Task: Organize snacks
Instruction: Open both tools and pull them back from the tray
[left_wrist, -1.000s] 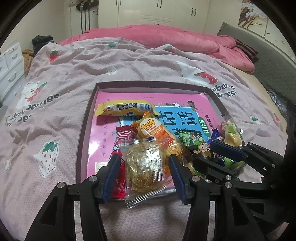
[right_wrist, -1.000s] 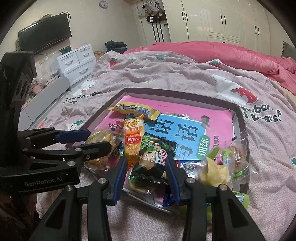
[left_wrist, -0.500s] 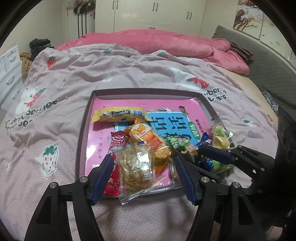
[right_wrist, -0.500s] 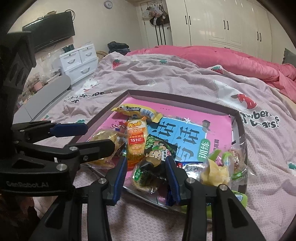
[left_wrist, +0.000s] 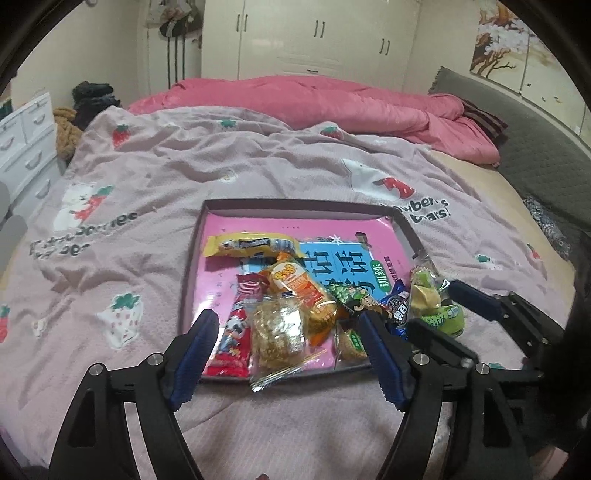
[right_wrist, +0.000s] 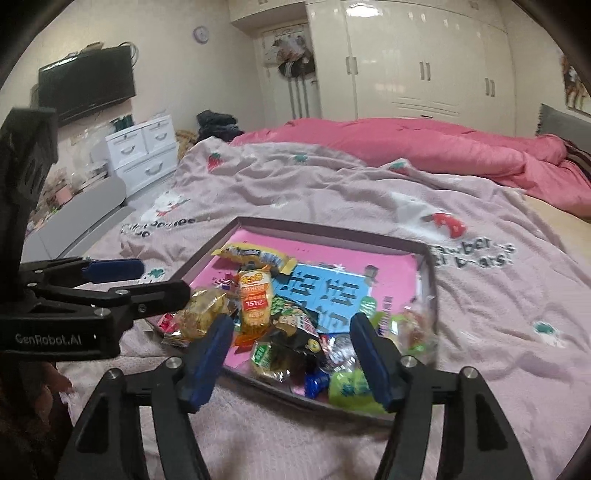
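A shallow dark-rimmed tray (left_wrist: 295, 204) with a pink and blue bottom lies on the bed. It holds a heap of snack packets along its near edge: a clear golden packet (left_wrist: 279, 328), a red packet (left_wrist: 234, 332), an orange packet (left_wrist: 299, 288), a yellow bar (left_wrist: 251, 245), a dark green packet (right_wrist: 291, 332) and green sweets (right_wrist: 347, 387). My left gripper (left_wrist: 288, 358) is open and empty, held back above the tray's near edge. My right gripper (right_wrist: 291, 363) is open and empty, just short of the tray's near corner.
The tray (right_wrist: 328, 230) rests on a pink strawberry-print blanket (left_wrist: 184, 166). A pink duvet (left_wrist: 332, 99) is bunched at the far side. White drawers (right_wrist: 142, 147) and a wall television (right_wrist: 86, 88) stand to the left. White wardrobes (left_wrist: 314, 37) line the back wall.
Both grippers have drawn back and up from the tray, so the snacks look smaller and farther. Both stay open and empty. The snacks have not moved.
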